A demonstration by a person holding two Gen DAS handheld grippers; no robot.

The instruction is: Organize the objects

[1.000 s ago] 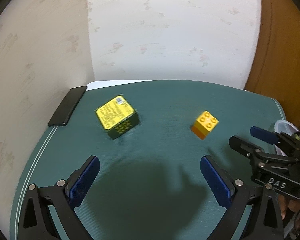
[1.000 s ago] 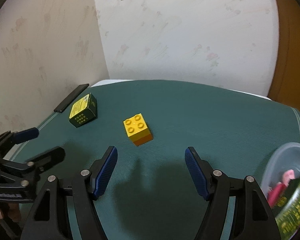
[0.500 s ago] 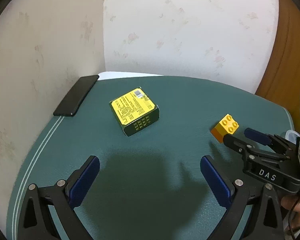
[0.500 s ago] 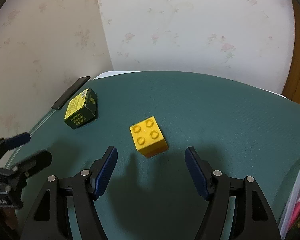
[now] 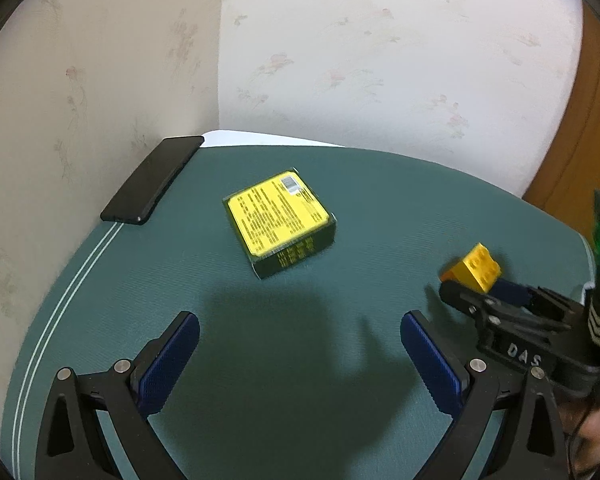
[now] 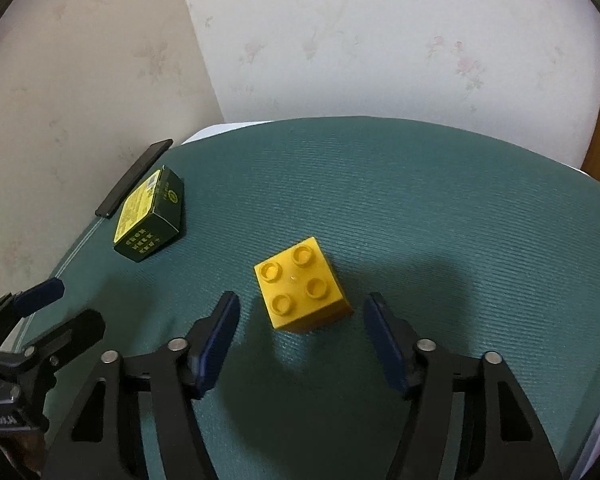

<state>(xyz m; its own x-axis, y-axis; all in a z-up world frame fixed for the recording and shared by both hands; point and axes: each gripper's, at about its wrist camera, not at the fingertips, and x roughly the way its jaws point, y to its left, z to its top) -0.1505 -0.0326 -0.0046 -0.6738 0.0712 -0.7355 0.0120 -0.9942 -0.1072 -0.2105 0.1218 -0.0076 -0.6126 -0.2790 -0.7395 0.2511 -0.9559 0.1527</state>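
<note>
The right claw (image 6: 300, 320), jaws wide, straddles the yellow building brick (image 6: 302, 284) on the green surface (image 6: 420, 200), apparently ready to close, while the left claw (image 5: 300, 360) hovers wide short of the yellow carton (image 5: 280, 222).

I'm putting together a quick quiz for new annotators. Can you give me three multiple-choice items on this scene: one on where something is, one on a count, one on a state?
1. Where does the phone lie?
A. at the table's left edge, by the wall
B. on top of the box
C. between the right gripper's jaws

2. How many studs top the yellow brick?
A. two
B. four
C. six

3. How do the right gripper's jaws stand?
A. shut on the brick
B. open, one on each side of the brick
C. shut on nothing

Answers:
1. A, it lies along the edge of the green table, left of the box.
2. B, the right wrist view shows four round studs.
3. B, there is a gap on both sides of the brick.
</note>
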